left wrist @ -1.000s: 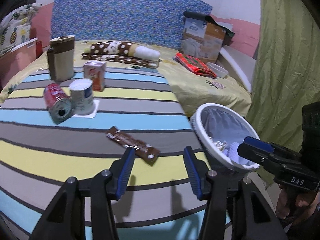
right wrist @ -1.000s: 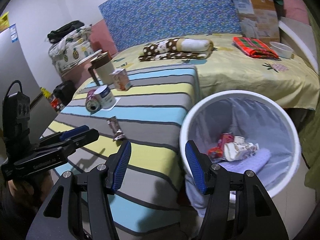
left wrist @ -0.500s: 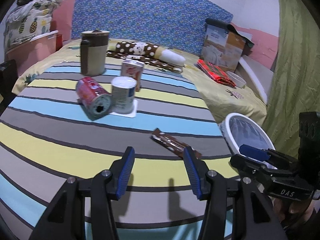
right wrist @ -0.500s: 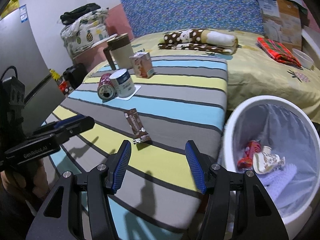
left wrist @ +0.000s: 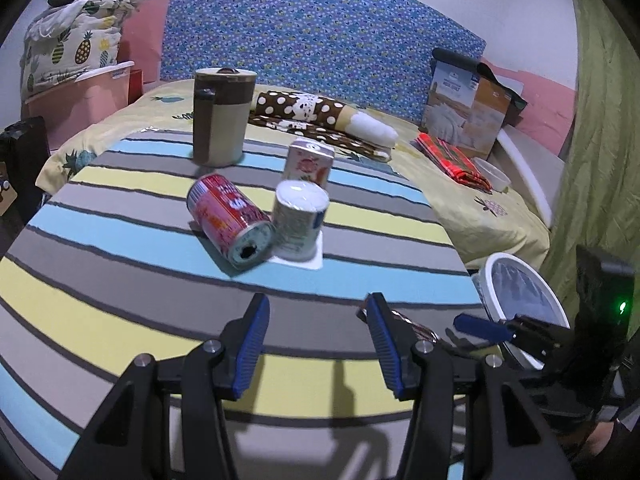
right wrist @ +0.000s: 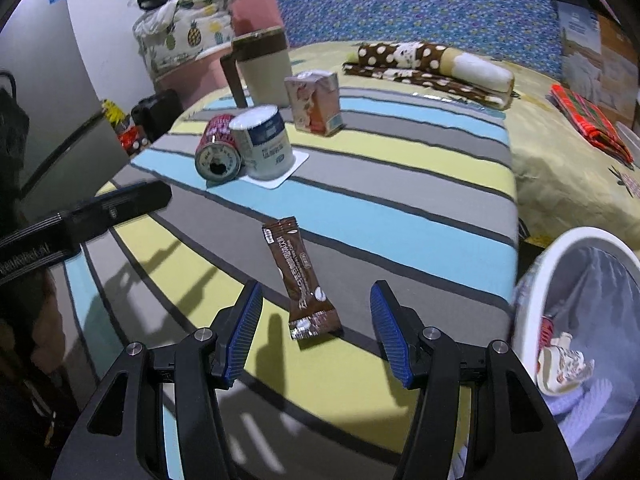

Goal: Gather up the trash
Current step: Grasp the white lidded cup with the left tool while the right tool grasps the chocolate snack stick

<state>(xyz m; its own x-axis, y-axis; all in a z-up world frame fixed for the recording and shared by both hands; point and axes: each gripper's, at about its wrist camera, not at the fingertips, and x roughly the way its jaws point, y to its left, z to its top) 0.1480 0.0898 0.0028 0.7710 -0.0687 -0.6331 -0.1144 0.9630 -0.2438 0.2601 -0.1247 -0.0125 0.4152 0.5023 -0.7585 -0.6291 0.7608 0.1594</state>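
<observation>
- While both claws hang over the striped counter [right wrist: 400,184], neither grips anything: left claw [left wrist: 316,344] is parted with bare cloth between its blue pads, right claw [right wrist: 316,336] is wide apart.
- Brown snack wrapper [right wrist: 300,276] lies flat on the counter near its front edge; its lower end sits between the right claw's pads, not touching either.
- From the left wrist view only a sliver of that wrapper shows, behind the claw's right finger; the right claw's blue tip is just beside it.
- Red can [left wrist: 230,220] lies on its side mid-counter, open end toward the camera, touching the white-labelled tin [left wrist: 300,224].
- That tin stands upright on a white coaster [right wrist: 280,174].
- Drink carton [right wrist: 316,100] stands upright just behind the tin, toward the counter's far edge.
- Brown-and-beige lidded mug [left wrist: 222,116] stands upright at the far edge, left of the carton.
- White trash bin [right wrist: 532,280] sits off the counter's right edge, lower down, lined with a bag; crumpled packaging [right wrist: 564,364] and something red are inside.
- Behind the counter: bed with yellow pineapple sheet [right wrist: 560,168], polka-dot rolled blanket [left wrist: 316,114], red plaid cloth [left wrist: 452,158], cardboard box [left wrist: 468,112] against the blue patterned headboard [left wrist: 320,32].
</observation>
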